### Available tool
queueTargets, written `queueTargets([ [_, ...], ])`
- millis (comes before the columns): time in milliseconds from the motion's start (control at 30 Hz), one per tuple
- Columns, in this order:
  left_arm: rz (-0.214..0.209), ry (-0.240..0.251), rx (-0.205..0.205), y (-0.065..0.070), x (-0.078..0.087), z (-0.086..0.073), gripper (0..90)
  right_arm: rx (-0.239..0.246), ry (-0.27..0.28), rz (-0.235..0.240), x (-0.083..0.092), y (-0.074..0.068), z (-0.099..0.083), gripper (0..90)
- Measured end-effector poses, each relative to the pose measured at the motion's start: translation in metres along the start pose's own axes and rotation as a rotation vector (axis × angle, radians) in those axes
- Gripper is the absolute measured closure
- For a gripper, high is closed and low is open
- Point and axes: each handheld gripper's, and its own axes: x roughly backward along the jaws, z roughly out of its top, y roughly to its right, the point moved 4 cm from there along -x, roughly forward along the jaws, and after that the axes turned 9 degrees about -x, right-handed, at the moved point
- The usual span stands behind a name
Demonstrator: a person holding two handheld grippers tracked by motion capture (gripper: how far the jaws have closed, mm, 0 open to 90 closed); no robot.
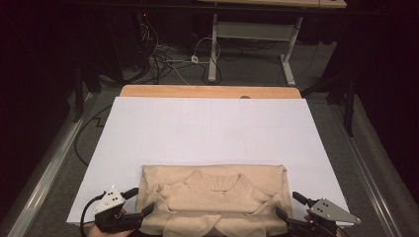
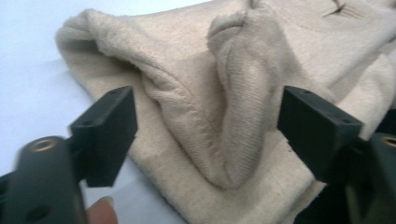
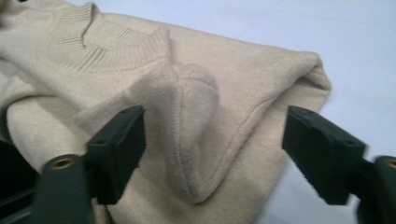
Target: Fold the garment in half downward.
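- Nearest the camera, along the bottom edge of the high view, lies the beige sweater (image 1: 213,200), folded into a wide band on the white table cover (image 1: 207,131). Its long axis runs left to right across the frame, and its V-neck collar (image 1: 217,183) opens toward the top of the frame, away from the person.
- The sweater sits between the two tools, so each hand is nearest to its own end (neither would need to cross over).
- The left gripper (image 1: 140,204) is at the lower left, its jaws pointing right at the sweater's left end. In the left gripper view they stand wide apart, a raised fold of knit (image 2: 243,102) between them, and no pad presses on it.
- The right gripper (image 1: 288,209) mirrors it at the lower right, pointing left. In the right gripper view its jaws are likewise spread, astride a soft peak of cloth (image 3: 191,140), holding nothing.
- My guess: any next fold would run along that left-to-right axis, both ends taken together.
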Motion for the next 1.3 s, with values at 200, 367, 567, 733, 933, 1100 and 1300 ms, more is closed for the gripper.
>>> queueTargets([
  [200, 0.047, 0.001, 0.023, -0.004, 0.001, 0.002, 4.4, -0.021, 0.006, -0.027, -0.002, 0.002, 0.002, 2.5],
  [367, 0.056, -0.011, 0.032, -0.006, 0.0, 0.003, 0.0, -0.028, 0.014, -0.034, -0.002, 0.002, 0.003, 0.3],
  [567, 0.064, 0.004, 0.047, -0.012, 0.008, 0.017, 0.0, -0.04, 0.027, -0.038, 0.001, 0.002, 0.012, 0.3],
  [733, 0.085, -0.008, 0.038, -0.023, 0.011, 0.033, 0.0, -0.047, 0.029, -0.049, -0.003, 0.004, 0.029, 0.6],
  [933, 0.098, -0.042, 0.049, -0.043, -0.006, 0.044, 0.0, -0.058, 0.015, -0.065, -0.02, 0.015, 0.045, 2.6],
  [1100, 0.093, -0.082, 0.081, -0.063, -0.028, 0.048, 0.0, -0.066, 0.001, -0.08, -0.04, 0.026, 0.056, 5.2],
  [1300, 0.081, -0.152, 0.119, -0.079, -0.052, 0.044, 1.7, -0.101, -0.059, -0.139, -0.067, 0.043, 0.057, 16.9],
])
